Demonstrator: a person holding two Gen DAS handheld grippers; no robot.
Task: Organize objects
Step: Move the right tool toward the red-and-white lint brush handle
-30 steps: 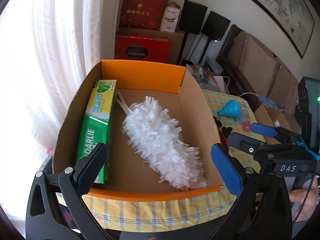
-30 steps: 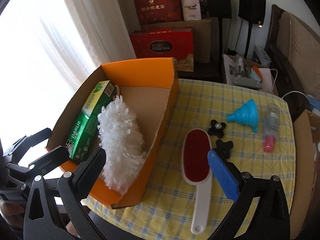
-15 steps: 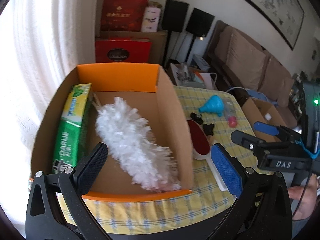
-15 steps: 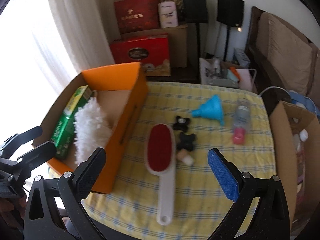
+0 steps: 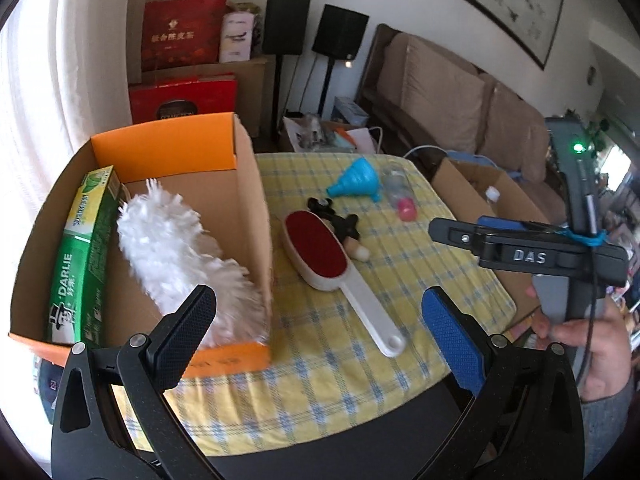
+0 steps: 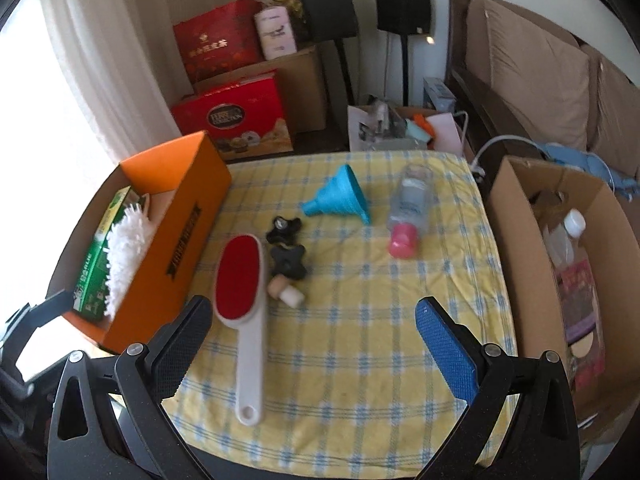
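1. My left gripper (image 5: 318, 322) hangs over the near edge of the table, fingers spread wide with nothing between them; my right gripper (image 6: 312, 330) is spread just as wide and also holds nothing.
2. My right hand (image 5: 592, 344) shows at the side of the left view, wrapped around the right gripper's handle.
3. On the yellow checked tablecloth (image 6: 360, 340) nearest me lies one lint brush (image 6: 242, 280), red pad away from me, white handle pointing toward me.
4. Just beside its pad lies one small cork stopper (image 6: 286, 292), touching or almost touching the brush.
5. Behind the stopper sit two black star-shaped knobs (image 6: 288, 262), one behind the other, close together.
6. To the left stands one orange cardboard box (image 6: 188, 240), open on top. Inside I count two things: one green Darlie toothpaste carton (image 5: 78, 264) along the left wall and one white fluffy duster (image 5: 180, 252) lying beside it.
7. Farther back lies one blue funnel (image 6: 340, 194) on its side.
8. Right of the funnel lies one clear bottle (image 6: 408, 210) with a pink cap, cap toward me.
9. Off the table's right edge stands one brown carton (image 6: 516, 248) with bottles inside.
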